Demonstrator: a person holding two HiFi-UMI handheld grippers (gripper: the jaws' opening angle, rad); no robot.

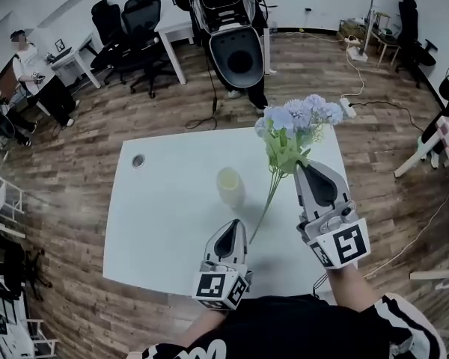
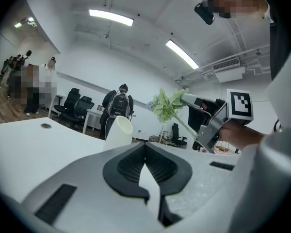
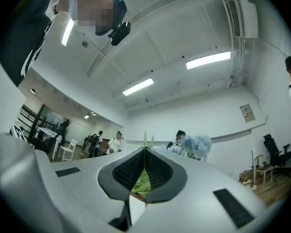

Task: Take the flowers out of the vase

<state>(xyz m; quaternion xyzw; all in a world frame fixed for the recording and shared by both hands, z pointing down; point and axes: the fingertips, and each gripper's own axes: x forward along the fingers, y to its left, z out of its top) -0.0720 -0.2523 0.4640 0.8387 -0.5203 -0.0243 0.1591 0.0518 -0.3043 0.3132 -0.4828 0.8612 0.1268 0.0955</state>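
Two claws flank one cream vase on one white bench. Right of the vase, the right claw pinches one flower bunch, held clear of it. Before the vase, the left claw is pressed together, empty.

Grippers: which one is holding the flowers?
The right gripper: its jaws pinch the blue flowers by their green stem. The left gripper is shut on nothing.
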